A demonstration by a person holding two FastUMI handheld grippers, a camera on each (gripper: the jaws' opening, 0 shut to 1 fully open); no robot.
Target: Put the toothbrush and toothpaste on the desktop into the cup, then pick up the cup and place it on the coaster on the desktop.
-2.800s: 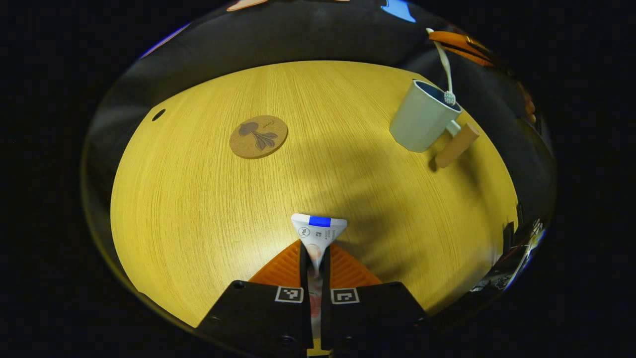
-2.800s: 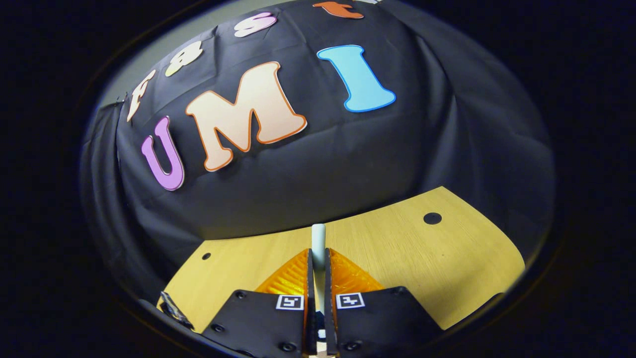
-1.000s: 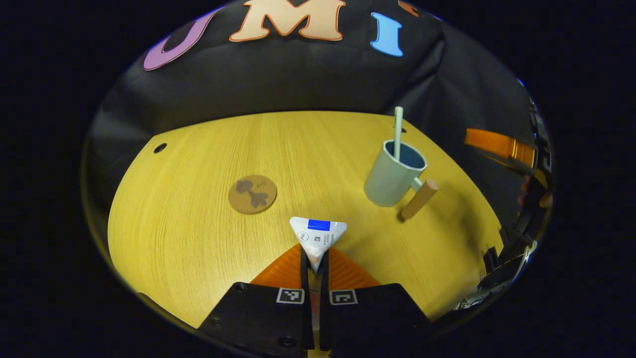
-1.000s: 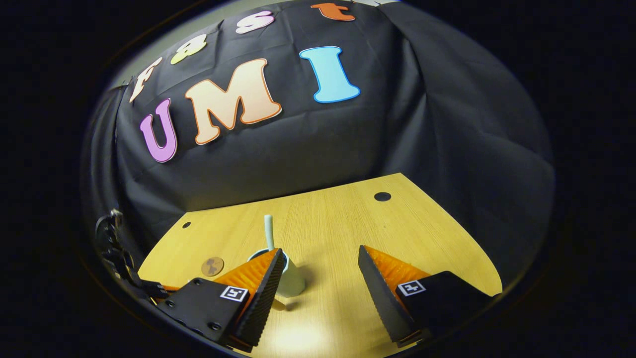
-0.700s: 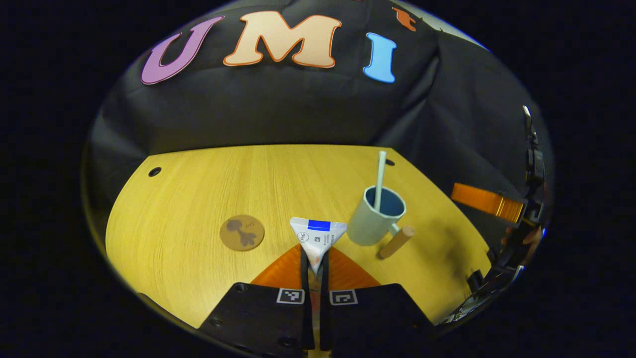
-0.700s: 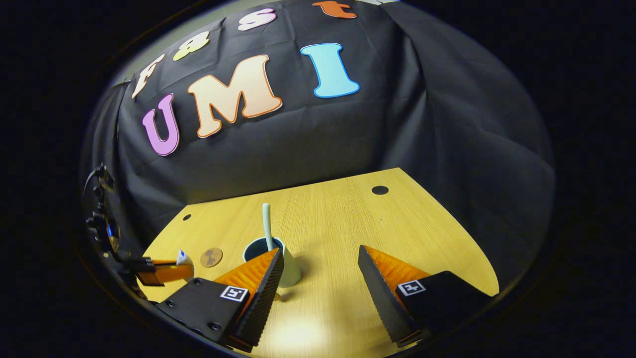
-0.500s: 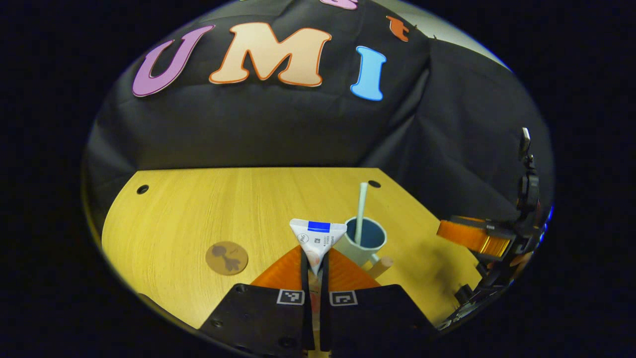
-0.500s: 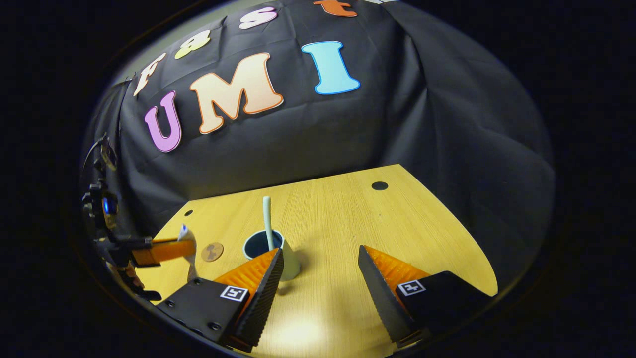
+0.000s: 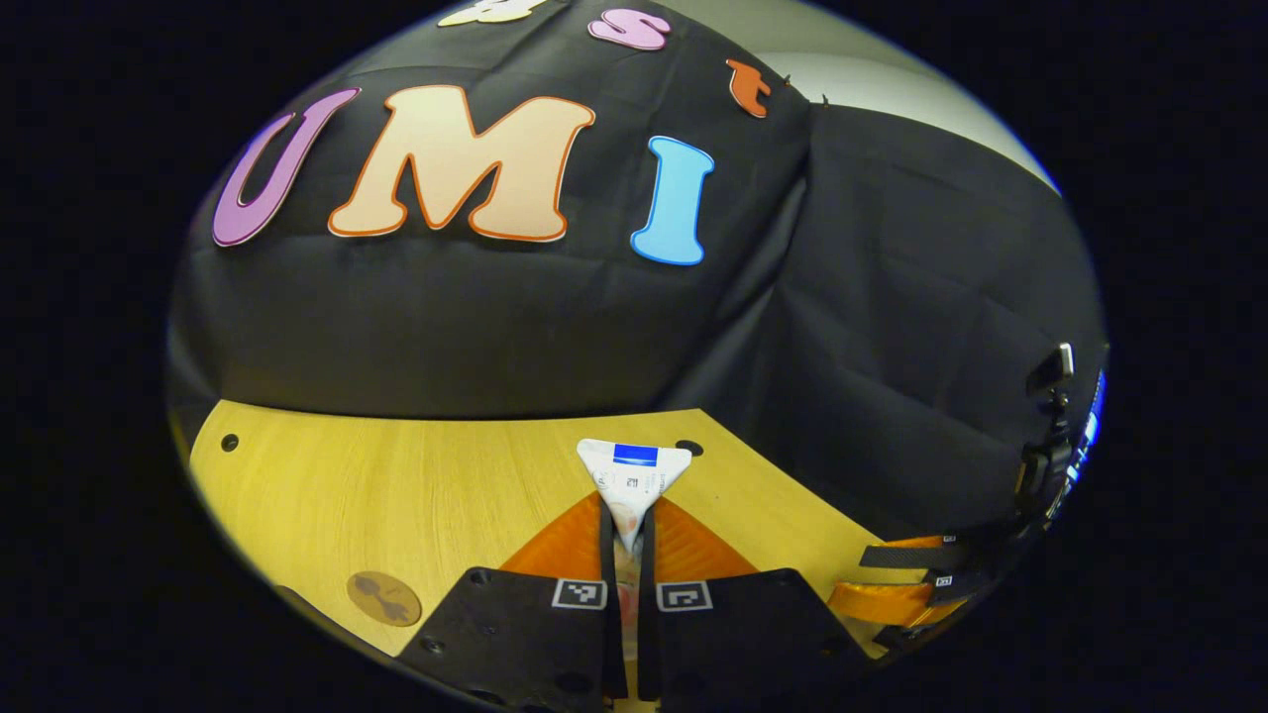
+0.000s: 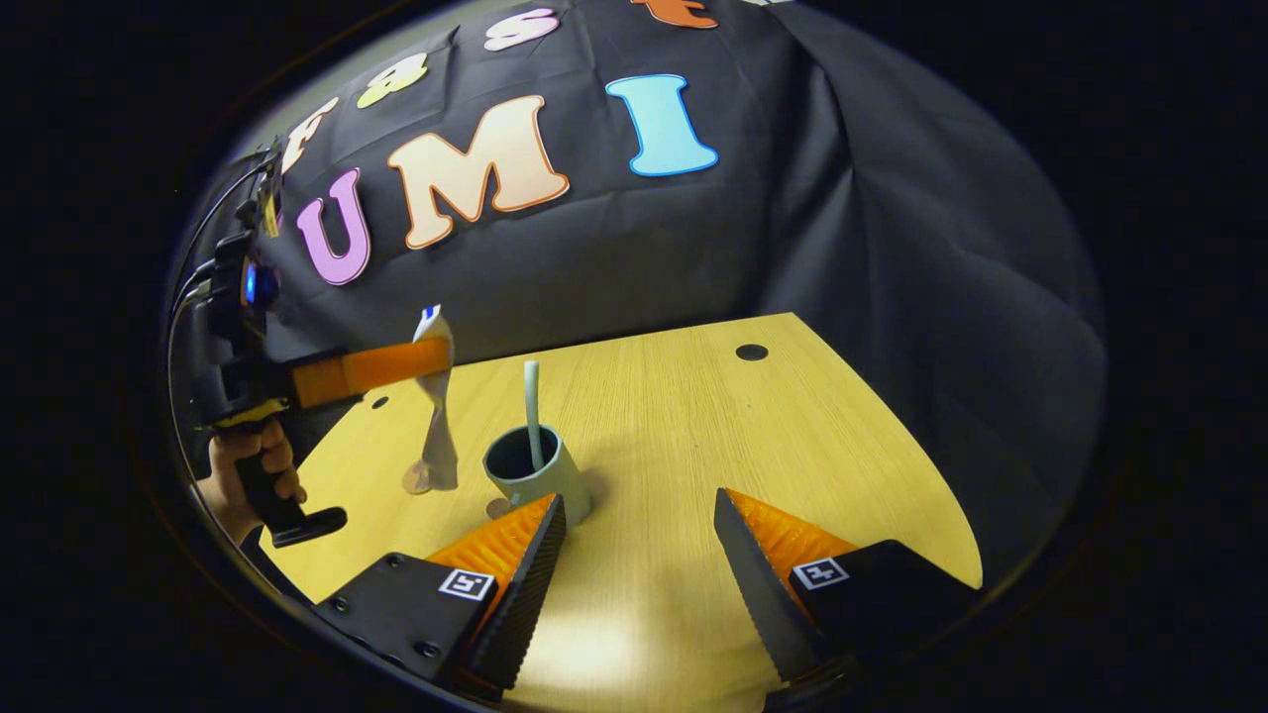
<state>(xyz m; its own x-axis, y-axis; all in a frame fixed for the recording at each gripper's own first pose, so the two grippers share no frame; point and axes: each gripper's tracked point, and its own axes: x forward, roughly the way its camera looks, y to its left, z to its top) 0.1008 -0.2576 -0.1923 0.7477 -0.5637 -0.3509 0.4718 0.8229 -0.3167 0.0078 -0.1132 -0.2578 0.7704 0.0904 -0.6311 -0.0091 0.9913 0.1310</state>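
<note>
My left gripper [image 9: 626, 515] is shut on the white toothpaste tube [image 9: 632, 473], whose flat crimped end sticks up between the fingers. In the right gripper view the left gripper [image 10: 421, 363] holds that tube [image 10: 436, 426] hanging upright in the air, just left of the pale green cup [image 10: 535, 475]. The cup stands on the wooden desk [image 10: 753, 446] with a pale toothbrush [image 10: 532, 401] upright inside it. My right gripper [image 10: 639, 525] is open, low over the desk just right of the cup. A round cork coaster [image 9: 383, 598] lies at the lower left of the left gripper view.
A hand [image 10: 248, 460] grips the left gripper's handle at the left of the right gripper view. The right gripper [image 9: 897, 584] also appears at the lower right of the left gripper view. Small round holes [image 10: 751, 352] mark the desk's far corners. The cup's wooden handle [image 10: 498, 508] points toward me.
The left gripper has risen and tilted up with the toothpaste, swinging toward the cup; the cup dropped out of its view. The right gripper let go of the toothbrush into the cup and opened.
</note>
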